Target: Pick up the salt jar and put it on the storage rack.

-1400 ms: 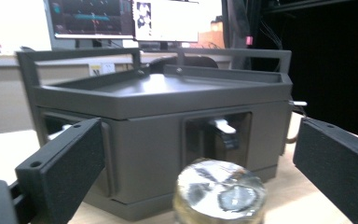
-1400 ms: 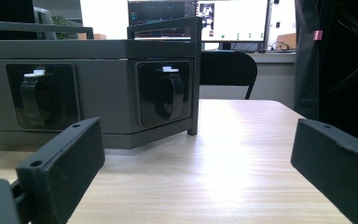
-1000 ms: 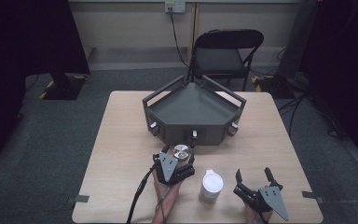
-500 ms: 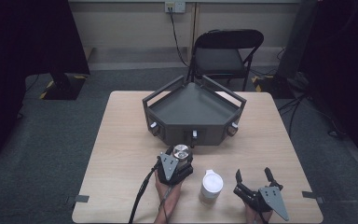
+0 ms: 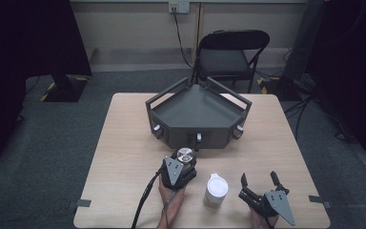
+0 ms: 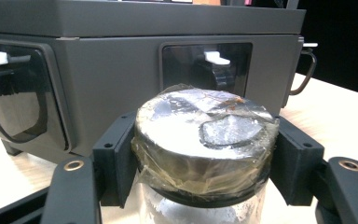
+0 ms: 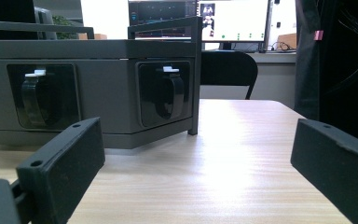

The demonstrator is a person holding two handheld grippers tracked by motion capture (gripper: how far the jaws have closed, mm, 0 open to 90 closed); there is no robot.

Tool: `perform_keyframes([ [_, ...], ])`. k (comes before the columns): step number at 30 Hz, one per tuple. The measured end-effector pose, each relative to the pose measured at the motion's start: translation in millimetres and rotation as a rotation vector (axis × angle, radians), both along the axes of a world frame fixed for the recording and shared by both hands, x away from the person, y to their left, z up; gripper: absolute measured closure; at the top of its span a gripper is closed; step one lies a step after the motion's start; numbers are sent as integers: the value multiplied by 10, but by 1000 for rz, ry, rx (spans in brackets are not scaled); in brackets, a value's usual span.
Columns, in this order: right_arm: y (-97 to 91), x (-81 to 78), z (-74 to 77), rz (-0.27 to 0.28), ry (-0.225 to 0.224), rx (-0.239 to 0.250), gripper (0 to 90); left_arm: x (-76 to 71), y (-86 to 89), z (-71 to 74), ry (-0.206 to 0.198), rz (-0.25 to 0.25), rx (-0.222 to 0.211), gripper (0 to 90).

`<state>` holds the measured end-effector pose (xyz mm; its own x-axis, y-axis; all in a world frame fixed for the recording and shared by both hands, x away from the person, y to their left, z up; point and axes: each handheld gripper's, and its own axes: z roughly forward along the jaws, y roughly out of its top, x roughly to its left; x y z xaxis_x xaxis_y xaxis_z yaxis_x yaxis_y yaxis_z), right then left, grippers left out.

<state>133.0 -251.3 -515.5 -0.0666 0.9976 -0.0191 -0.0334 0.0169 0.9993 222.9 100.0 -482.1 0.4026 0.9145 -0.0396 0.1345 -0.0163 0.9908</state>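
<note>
A clear jar [image 5: 186, 153] with a silver, tape-wrapped lid [image 6: 205, 130] stands on the table just in front of the grey angular box [image 5: 198, 109]. My left gripper [image 5: 185, 158] has just been closing and is now shut on the jar, its black pads [image 6: 120, 158] pressing both sides of the lid. My right gripper [image 5: 258, 179] rests near the table's front right, open, with nothing between its pads [image 7: 70, 163]. It faces the box front [image 7: 102, 79].
A white-capped container [image 5: 216, 188] stands between the two grippers. The box has black knobs in recessed windows [image 7: 170, 93] along its front faces. A folding chair [image 5: 231, 57] stands behind the table. Bare wood [image 5: 124, 143] lies left of the box.
The left gripper's jaws have drawn in onto the jar's lid. Neither hand has shifted, and the right gripper stays open.
</note>
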Motion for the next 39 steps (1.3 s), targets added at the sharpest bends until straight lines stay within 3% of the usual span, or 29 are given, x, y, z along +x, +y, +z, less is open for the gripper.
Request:
perform_keyframes([
  [17,5,-1,0,-3,0,0,14,-25,95,44,-6,-30,-20,344],
  [30,7,-2,0,-4,0,0,14,-4,257,246,-46,-95,-8,344],
  [39,8,-2,0,-4,0,0,14,56,383,360,-63,-143,-36,345],
])
